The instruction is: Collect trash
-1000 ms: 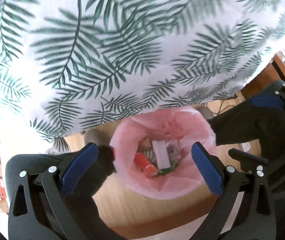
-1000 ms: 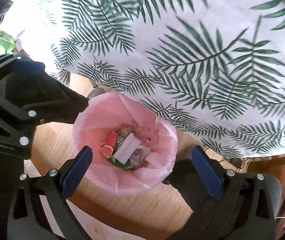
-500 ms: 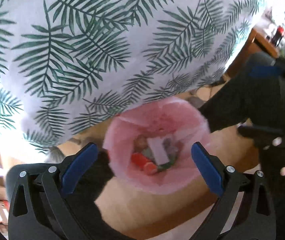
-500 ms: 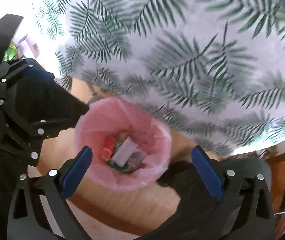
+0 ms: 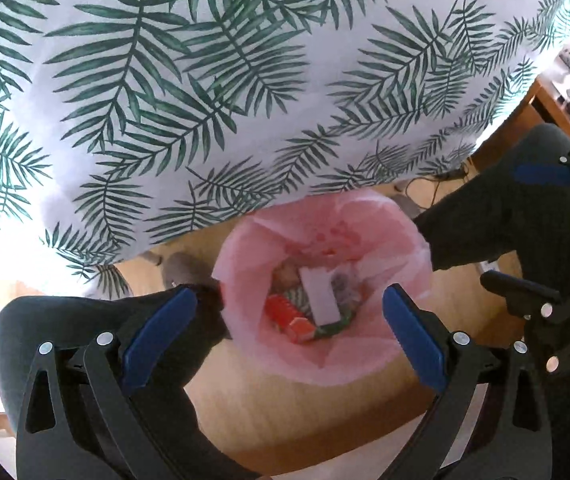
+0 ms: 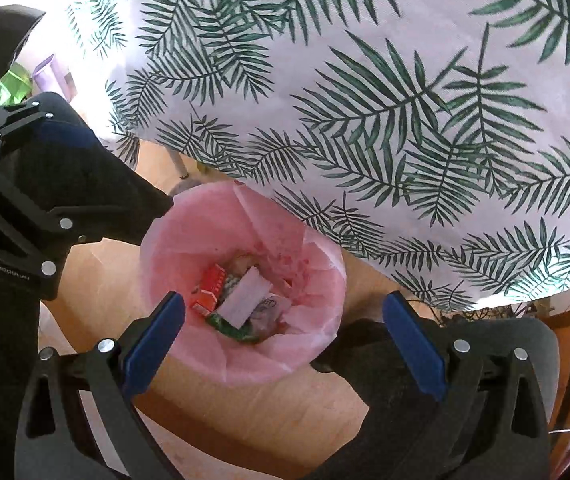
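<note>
Both grippers empty above the lined bin, off the table's edge.

Palm-leaf tablecloth (image 5: pixel 205 80) overhangs the floor; the pink-lined bin (image 6: pixel 189 240) sits just past its hem, I judge for easy drops. My left gripper (image 5: pixel 289 334) and right gripper (image 6: pixel 283 334) gape, holding nothing. Trash (image 6: pixel 241 300) lies at the bottom. Only the right view shows the white wrapper's (image 6: pixel 243 296) print.

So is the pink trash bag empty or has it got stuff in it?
Not empty: the pink bag holds a red carton and white paper.
</note>
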